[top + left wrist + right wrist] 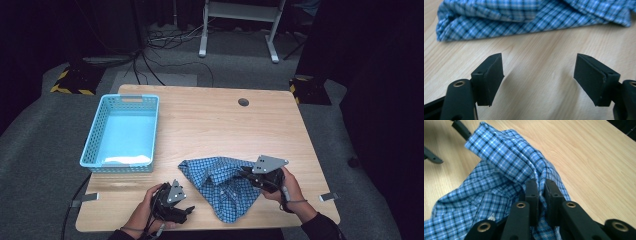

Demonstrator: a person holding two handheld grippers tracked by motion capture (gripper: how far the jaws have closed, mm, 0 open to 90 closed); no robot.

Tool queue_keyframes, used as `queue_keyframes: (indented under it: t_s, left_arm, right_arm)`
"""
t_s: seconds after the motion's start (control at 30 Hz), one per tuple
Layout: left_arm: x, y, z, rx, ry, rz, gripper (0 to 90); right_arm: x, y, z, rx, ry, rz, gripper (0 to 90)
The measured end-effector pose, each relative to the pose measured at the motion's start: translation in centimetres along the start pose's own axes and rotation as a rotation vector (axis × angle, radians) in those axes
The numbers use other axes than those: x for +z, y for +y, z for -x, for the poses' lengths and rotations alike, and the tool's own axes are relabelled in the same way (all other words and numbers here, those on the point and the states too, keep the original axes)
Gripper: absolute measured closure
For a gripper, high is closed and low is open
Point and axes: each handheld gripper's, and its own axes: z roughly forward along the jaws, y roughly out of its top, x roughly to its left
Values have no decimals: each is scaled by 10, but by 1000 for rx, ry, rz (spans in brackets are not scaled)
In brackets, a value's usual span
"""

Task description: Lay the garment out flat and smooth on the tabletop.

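Table [210, 120] first: my checked shirt [220, 182] lies crumpled at its near edge, right of the blue basket [122, 131]. I judge I'm mid-pickup; next the left gripper [539, 77], jaws apart just short of the cloth, must grab. Right gripper [541, 195] is clamped on a fold.

Shirt [222, 182] blue-white-black check; basket [95, 135] light blue; table [210, 120] pale wood.
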Motion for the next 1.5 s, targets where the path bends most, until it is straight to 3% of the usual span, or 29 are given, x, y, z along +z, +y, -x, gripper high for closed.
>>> queue_keyframes:
  t_s: [0.17,0.3,0.47,0.63,0.7,0.87,0.93,1.0,1.5]
  left_arm:
    - [-6,10,10,34,-32,46,309]
    - [-4,22,21,85,-50,71,347]
    - [9,39,33,117,-85,81,347]
    - [26,57,44,159,-85,82,361]
    - [33,63,45,153,-100,88,381]
    - [55,72,48,222,-100,15,398]
    - [63,74,47,191,-111,19,398]
    - [68,75,46,208,-120,10,386]
    - [67,70,45,209,-168,3,416]
  right_arm:
    - [3,5,5,11,3,6,833]
    - [6,9,10,17,2,10,837]
    - [7,10,12,25,4,10,839]
    - [9,13,15,28,2,7,841]
    - [11,15,16,28,-1,2,841]
    - [17,18,23,29,0,-2,843]
    - [19,20,24,24,-4,-11,844]
    - [21,22,26,25,-3,-13,844]
    - [28,29,45,62,-49,-22,846]
